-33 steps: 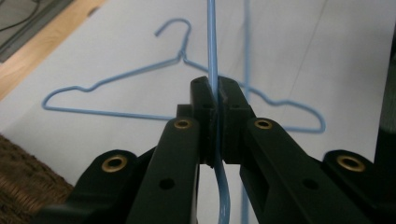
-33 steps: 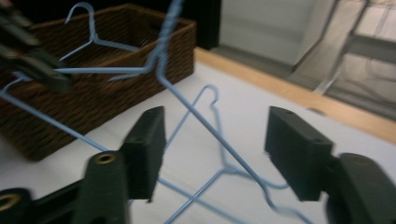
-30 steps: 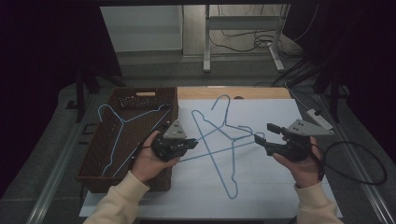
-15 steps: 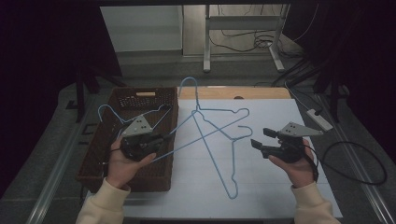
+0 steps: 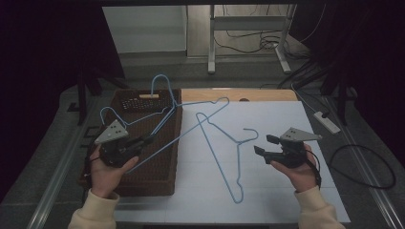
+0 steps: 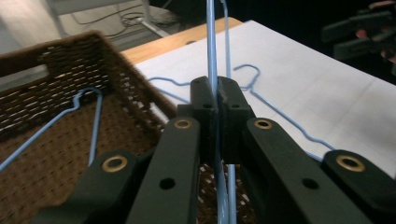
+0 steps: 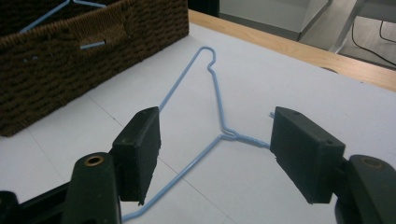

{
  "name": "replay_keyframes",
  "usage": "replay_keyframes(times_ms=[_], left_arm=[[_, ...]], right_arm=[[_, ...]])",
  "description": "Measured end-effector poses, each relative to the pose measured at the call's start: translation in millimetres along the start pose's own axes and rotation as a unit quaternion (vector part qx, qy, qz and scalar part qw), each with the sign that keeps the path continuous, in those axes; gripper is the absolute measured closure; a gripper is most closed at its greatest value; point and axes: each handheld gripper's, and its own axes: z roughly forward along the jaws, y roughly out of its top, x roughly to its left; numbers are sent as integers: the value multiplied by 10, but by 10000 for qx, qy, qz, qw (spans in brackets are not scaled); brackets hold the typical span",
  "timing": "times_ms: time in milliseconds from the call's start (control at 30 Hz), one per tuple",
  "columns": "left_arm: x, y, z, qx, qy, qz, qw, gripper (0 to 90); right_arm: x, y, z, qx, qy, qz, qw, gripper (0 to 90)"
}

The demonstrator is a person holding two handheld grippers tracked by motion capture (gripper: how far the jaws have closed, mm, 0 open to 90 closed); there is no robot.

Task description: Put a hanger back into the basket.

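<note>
The lifted blue hanger hangs tilted over the wicker basket at the left edge of the tabletop, its hook up above the basket's far rim. The left gripper is clamped on its wire, jaws fully together. Another blue hanger lies flat on the white sheet near the middle. The right gripper hovers beside it, jaws wide apart, holding nothing.

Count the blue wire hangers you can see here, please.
3. One hanger in the basket, one held hanger pinched in the left gripper over the basket's rim, and one flat hanger on the white table sheet. Others may be hidden.
</note>
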Motion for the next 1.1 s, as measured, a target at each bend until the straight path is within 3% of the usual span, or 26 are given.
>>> replay_keyframes(times_ms=[367,700,900,1100], left_arm=[[220,-145,-244,-68,412,-205,9989,869],[468,-250,-539,-234,916,-499,9943,869],[597,-334,-621,-94,1122,-589,9919,869],[657,-390,-589,100,1146,-646,9913,869]], right_arm=[[7,-56,40,116,0,-3,9999,342],[6,-92,69,188,32,0,9998,342],[-3,-95,64,163,-32,16,9999,343],[3,-104,79,184,-9,8,9998,342]])
